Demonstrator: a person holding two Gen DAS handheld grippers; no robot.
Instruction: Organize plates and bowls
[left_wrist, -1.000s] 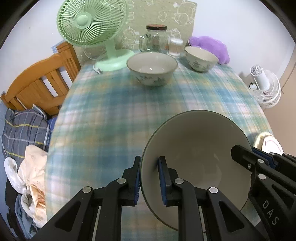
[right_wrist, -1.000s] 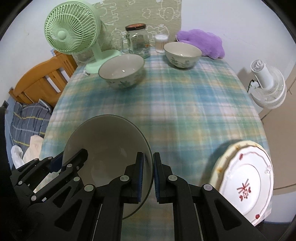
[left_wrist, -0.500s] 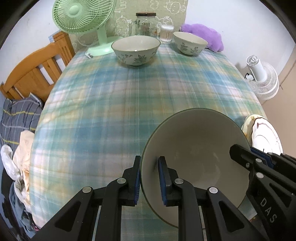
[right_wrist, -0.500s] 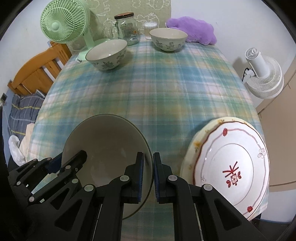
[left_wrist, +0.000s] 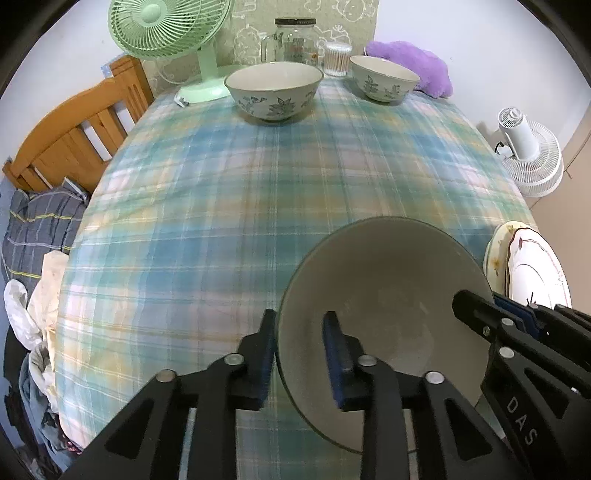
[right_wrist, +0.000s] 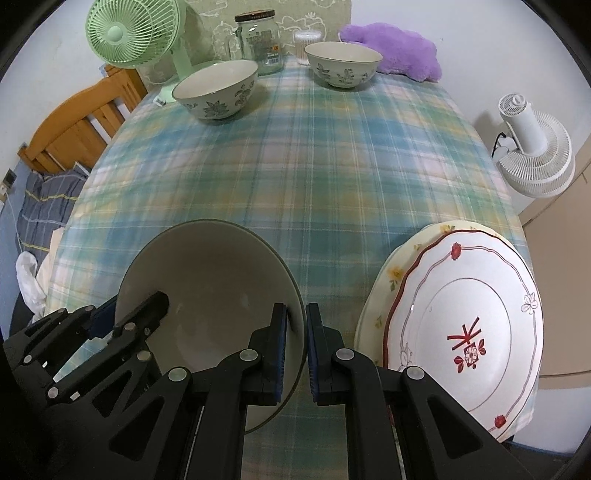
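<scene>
Plain bowl: stiff, glazed, breakable, likely slippery. Left claw and right claw pinch opposite rim walls above tabletop; rim grip suits.

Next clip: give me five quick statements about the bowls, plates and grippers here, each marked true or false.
1. Both the left gripper and right gripper pinch the rim of the plain bowl. True.
2. The plain bowl holds food. False: it looks empty.
3. Two patterned bowls stand at the table's far end. True.
4. The red-trimmed plate lies alone. False: it sits on a yellow-flowered plate.
5. The green fan stands beside the plates. False: it is at the far end.
</scene>
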